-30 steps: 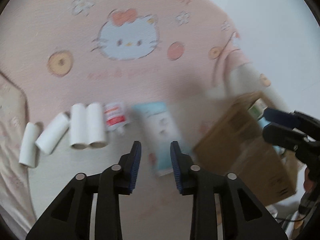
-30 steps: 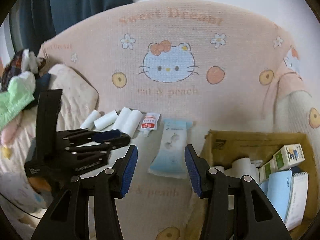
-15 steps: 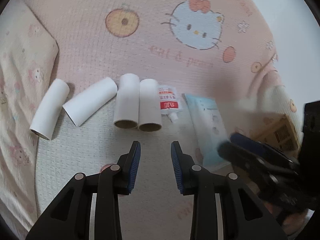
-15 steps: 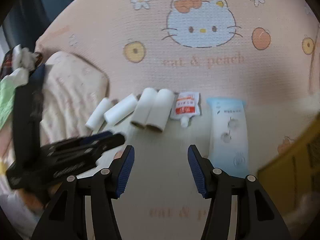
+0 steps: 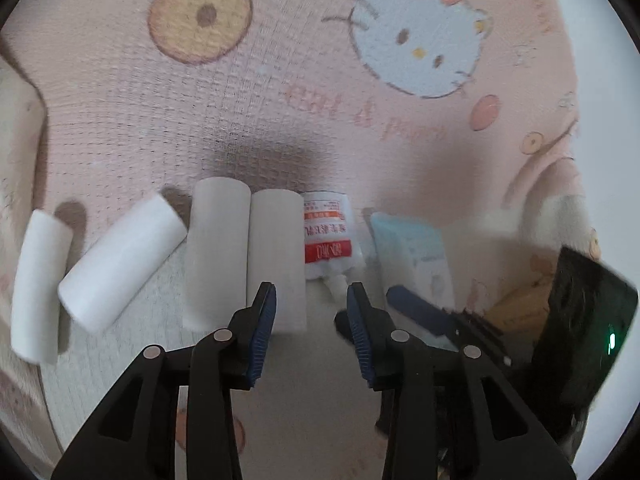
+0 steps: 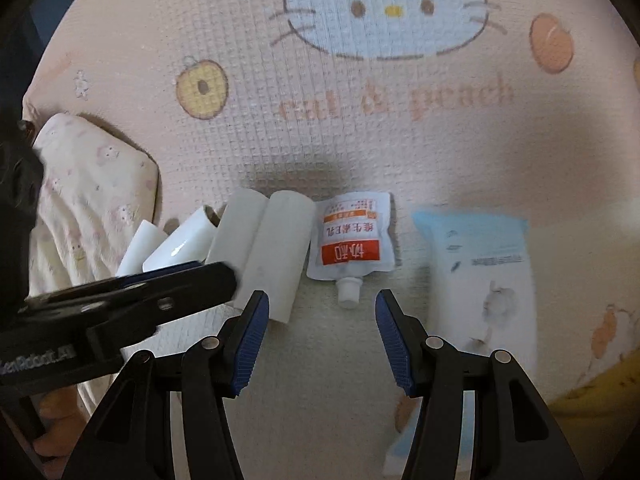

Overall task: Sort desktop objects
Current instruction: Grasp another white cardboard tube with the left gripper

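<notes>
Several white paper rolls lie in a row on the pink blanket; the two middle ones touch side by side, also in the right wrist view. A white spout pouch with a red label lies right of them, then a light blue packet. My left gripper is open and empty, just short of the right roll and the pouch spout. My right gripper is open and empty, in front of the pouch spout. Each gripper shows in the other's view.
A cardboard box edge shows at the right behind the right gripper's body, and as a yellow blur in the right wrist view. A patterned pillow lies at the left. The blanket has a Hello Kitty print.
Both grippers have moved closer to the row of rolls and the pouch, and the box has slid out of view to the right. Both stay open.
</notes>
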Available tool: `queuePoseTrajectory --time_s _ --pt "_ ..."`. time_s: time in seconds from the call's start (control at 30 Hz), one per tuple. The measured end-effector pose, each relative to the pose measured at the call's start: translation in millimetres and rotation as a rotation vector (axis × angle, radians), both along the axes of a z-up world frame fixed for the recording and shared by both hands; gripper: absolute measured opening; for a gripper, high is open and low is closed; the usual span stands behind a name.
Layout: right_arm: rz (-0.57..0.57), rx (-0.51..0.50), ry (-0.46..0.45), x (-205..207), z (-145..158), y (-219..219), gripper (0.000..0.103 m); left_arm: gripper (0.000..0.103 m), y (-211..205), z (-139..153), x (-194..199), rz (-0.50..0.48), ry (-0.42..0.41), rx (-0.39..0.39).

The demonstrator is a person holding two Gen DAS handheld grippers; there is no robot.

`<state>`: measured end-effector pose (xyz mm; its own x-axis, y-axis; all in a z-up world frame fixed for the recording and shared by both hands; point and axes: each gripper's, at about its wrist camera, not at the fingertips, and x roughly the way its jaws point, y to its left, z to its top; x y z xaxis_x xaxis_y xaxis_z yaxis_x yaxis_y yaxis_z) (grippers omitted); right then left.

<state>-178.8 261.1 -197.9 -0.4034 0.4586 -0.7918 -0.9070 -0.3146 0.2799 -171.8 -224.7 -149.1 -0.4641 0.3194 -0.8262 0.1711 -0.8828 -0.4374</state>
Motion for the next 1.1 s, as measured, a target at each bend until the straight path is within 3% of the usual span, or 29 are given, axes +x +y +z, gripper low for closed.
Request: queuePoseTrajectory --time_s 0.13,0.23,0.3,0.5,0.7,0.9,1.1 --pt "0.005 -0.018 0.002 -1.8 -8.0 6.2 0.052 0.041 -3.2 -3.6 -15.3 0.035 -0.058 0.014" --pt "0.024 -0.017 0.013 -2.8 -9.8 8.5 0.052 0.041 4.1 -5.5 -25.8 0.008 -0.106 -0.082" --pt "0.036 -0.018 0.015 -4.4 -11.2 10.6 0.052 0.041 3.3 -9.1 -29.5 0.018 -0.124 -0.105" --pt "0.046 -0.042 0.049 -9.0 -17.9 17.4 0.052 0.041 -8.1 -28.3 -30.1 0.073 -0.186 0.007" --pt "0.058 -0.082 0.115 -8.2 -23.4 21.7 0.052 0.036 -5.0 -30.5 -23.7 0.059 -0.165 -0.016" --pt "0.094 -0.1 0.167 -10.0 -24.4 16.6 0.052 0.036 -6.4 -36.8 -3.6 0.031 -0.144 0.048" --pt "0.154 -0.117 0.158 -19.3 -27.7 0.6 0.052 0.039 -0.8 -42.8 19.3 -0.006 -0.121 0.087"
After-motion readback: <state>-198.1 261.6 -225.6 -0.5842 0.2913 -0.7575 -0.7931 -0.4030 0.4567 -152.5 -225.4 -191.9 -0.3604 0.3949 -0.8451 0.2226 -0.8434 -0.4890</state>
